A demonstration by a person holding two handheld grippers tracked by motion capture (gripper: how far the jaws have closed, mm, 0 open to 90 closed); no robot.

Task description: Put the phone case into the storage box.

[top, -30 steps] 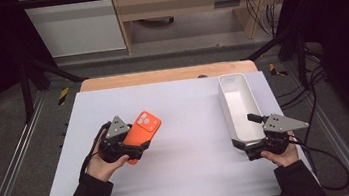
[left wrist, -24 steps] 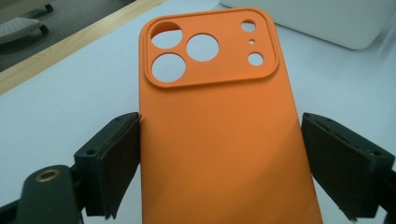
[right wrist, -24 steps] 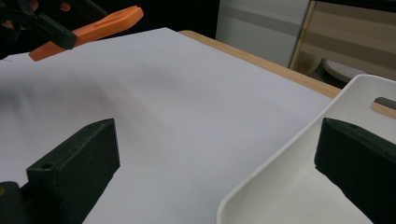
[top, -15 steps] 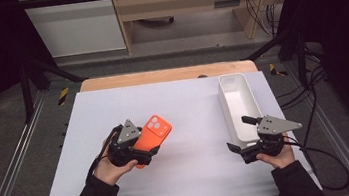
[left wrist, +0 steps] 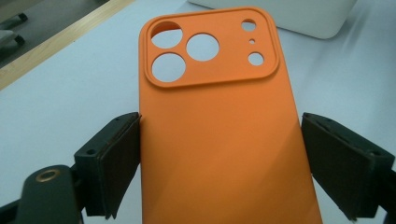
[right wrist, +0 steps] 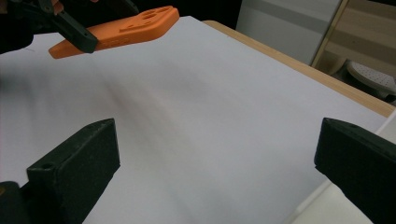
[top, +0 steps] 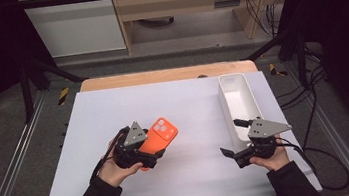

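orange phone case (left wrist: 219,135), white tray (top: 237,100)

No readable text anywhere

The orange phone case (left wrist: 219,140) carries no brand, label or number on its back, and the white bin (top: 237,101) and the white counter (top: 197,176) are likewise unmarked; nothing legible in the background either.

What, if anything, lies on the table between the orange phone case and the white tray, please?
Nothing visible does: only bare white table lies between the orange phone case, held in the left hand-held gripper, and the white tray.
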